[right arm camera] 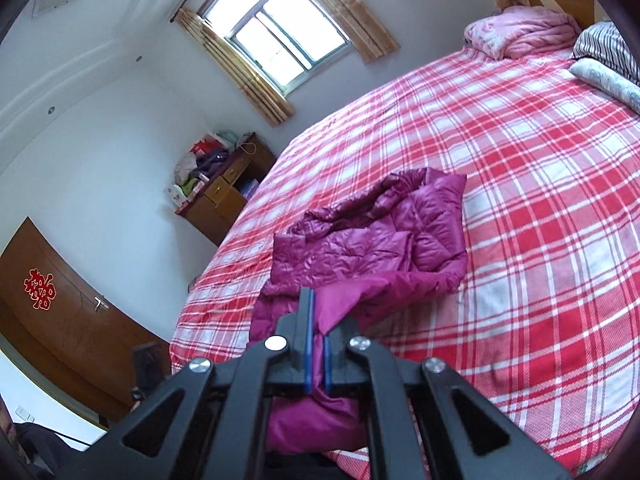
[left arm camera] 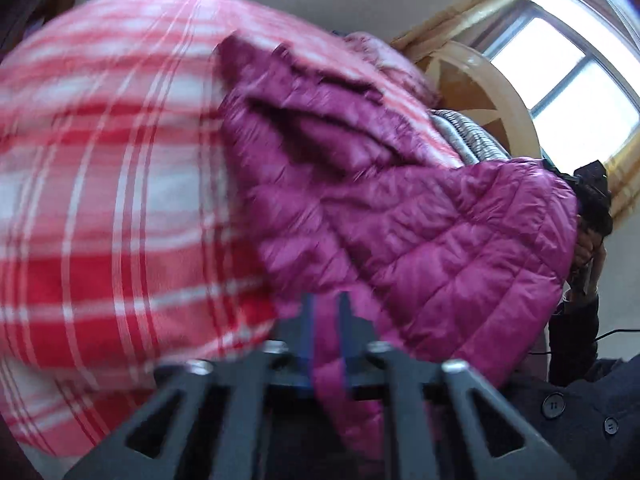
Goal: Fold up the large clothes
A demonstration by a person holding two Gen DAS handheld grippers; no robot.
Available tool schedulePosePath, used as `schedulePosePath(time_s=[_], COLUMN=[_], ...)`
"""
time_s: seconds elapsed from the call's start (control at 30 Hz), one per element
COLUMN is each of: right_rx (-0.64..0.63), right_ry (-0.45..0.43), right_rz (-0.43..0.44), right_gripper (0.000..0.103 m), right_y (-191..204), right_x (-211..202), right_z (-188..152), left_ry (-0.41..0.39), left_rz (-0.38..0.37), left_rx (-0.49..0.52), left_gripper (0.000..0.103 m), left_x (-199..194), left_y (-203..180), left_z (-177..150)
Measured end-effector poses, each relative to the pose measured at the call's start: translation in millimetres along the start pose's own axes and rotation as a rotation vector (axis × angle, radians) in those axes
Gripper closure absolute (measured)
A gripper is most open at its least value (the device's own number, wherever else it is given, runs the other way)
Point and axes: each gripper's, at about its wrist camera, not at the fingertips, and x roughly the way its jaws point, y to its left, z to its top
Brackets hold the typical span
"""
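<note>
Left wrist view is motion-blurred. The red-and-white plaid bed sheet [left arm camera: 100, 200] fills the left half, its pattern smeared. The magenta quilted jacket [left arm camera: 420, 232] occupies the centre and right, one fold lifted. A strip of it runs between the fingers of the left tongs [left arm camera: 327, 312], which are clamped on it. At the far right edge, part of the other tool and a hand [left arm camera: 588, 252] are largely hidden behind the jacket. A window [left arm camera: 572, 72] is cut off at the upper right.

Right wrist view is sharp. A wooden door [right arm camera: 60, 300] stands at left, a cluttered cabinet [right arm camera: 224, 196] beside the bed. The jacket [right arm camera: 380, 236] lies crumpled near the bed's near-left edge, with open sheet [right arm camera: 540, 200] to the right and beyond. The right tongs [right arm camera: 317, 316] are closed on its near hem. Pillows [right arm camera: 520, 36] lie at the far end.
</note>
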Motion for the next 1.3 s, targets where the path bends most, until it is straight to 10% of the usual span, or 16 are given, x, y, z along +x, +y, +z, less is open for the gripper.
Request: schedulePosePath(time_s=[0.03, 0.07, 0.43, 0.6, 0.63, 0.7, 0.73, 0.77, 0.93, 1.3], right_rx=[-0.006, -0.01, -0.017, -0.008, -0.004, -0.003, -0.003, -0.003, -0.001, 0.136], right_ry=[0.0, 0.0, -0.016, -0.021, -0.021, -0.025, -0.03, -0.037, -0.089, -0.141], right_rz=[0.002, 0.002, 0.014, 0.027, 0.032, 0.035, 0.04, 0.044, 0.054, -0.004], right_gripper=[0.097, 0.097, 0.097, 0.097, 0.097, 0.097, 0.097, 0.097, 0.097, 0.097], right_y=[3.0, 4.7, 9.5, 6.8, 6.0, 6.0, 6.5, 7.1, 8.7, -38.4], right_x=[1.0, 2.3, 3.7, 4.4, 4.7, 4.0, 2.7, 0.9, -4.6, 62.4], right_z=[1.6, 2.7, 8.7, 8.3, 8.0, 8.2, 9.2, 10.7, 29.9, 132.6], left_ry=[-0.011, -0.024, 0.162, 0.17, 0.153, 0.124, 0.1, 0.067, -0.195, -0.335], left_rz=[0.005, -0.006, -0.144, -0.326, -0.362, -0.39, -0.374, -0.356, -0.39, -0.399], left_rx=[-0.024, -0.038, -0.189, -0.191, -0.159, -0.064, -0.003, 0.045, 0.167, 0.15], left_gripper=[0.019, 0.002, 0.002, 0.002, 0.008, 0.053, 0.091, 0.097, 0.099, 0.099], left_x=[-0.3, -1.2, 42.3, 44.2, 40.3, 30.9, 23.9, 15.7, -38.2, -43.6], left_y=[6.0, 9.3, 2.9, -6.6, -15.2, -33.0, -43.1, -50.4, -72.2, -33.9], left_z=[-7.3, -13.0, -32.8, -40.8, -40.5, -37.9, -34.4, -30.1, 9.9, 151.7])
